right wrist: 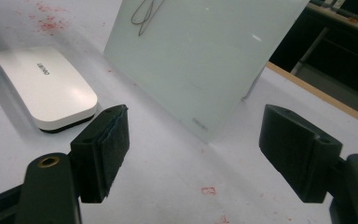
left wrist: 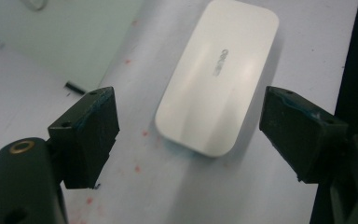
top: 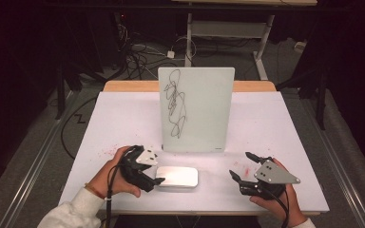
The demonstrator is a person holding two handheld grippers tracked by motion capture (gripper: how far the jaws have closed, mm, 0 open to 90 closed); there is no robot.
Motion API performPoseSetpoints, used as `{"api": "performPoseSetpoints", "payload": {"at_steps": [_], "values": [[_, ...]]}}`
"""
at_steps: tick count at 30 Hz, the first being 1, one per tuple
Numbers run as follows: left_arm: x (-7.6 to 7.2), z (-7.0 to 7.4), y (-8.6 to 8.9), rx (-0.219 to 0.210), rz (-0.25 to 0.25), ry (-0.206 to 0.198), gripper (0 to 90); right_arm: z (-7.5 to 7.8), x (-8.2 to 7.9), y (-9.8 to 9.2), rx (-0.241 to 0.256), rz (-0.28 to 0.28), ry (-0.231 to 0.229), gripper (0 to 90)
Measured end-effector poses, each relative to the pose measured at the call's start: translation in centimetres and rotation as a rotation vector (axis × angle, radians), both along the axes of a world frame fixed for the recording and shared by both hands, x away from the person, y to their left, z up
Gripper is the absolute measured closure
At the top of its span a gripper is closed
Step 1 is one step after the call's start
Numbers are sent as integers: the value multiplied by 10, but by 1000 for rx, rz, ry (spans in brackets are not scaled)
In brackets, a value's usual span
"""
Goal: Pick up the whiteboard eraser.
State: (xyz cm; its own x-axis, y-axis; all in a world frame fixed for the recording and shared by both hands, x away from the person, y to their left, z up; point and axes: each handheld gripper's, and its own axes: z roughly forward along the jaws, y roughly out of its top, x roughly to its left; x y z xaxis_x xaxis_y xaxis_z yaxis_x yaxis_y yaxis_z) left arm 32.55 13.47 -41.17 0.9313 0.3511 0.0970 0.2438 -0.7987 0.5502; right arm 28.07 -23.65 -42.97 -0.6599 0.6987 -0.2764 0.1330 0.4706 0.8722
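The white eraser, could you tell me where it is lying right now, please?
In the high view the white eraser lies flat on the table, just in front of the upright whiteboard, with the open left gripper at its left end.

The near end of the white eraser [top: 177, 176] is covered by the left gripper [top: 158, 181] in the high view. The whiteboard [right wrist: 200, 56] is cut off by the top edge in the right gripper view, so its scribble [right wrist: 145, 13] is seen in part. The eraser's lettering cannot be read.
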Motion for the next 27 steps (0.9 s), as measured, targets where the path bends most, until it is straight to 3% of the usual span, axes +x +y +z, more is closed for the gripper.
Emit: {"api": "performPoseSetpoints", "payload": {"at_steps": [2,4,5,9,20,24,27], "values": [[7,-3,-19,43,-61,15,188,-1,0,0,-4,3,7,252],[9,-4,-25,53,-81,24,195,-2,1,0,-4,9,9,252],[15,-7,-36,85,-122,37,199,-3,1,1,-4,16,17,252],[23,-16,-53,143,-174,69,210,-5,1,3,-27,30,22,257],[35,-33,-75,210,-257,135,250,-8,1,6,-54,56,38,260],[35,-33,-74,210,-268,133,259,-8,1,7,-58,61,41,260],[35,-31,-75,234,-293,115,268,-9,1,6,-56,60,43,261]]}}
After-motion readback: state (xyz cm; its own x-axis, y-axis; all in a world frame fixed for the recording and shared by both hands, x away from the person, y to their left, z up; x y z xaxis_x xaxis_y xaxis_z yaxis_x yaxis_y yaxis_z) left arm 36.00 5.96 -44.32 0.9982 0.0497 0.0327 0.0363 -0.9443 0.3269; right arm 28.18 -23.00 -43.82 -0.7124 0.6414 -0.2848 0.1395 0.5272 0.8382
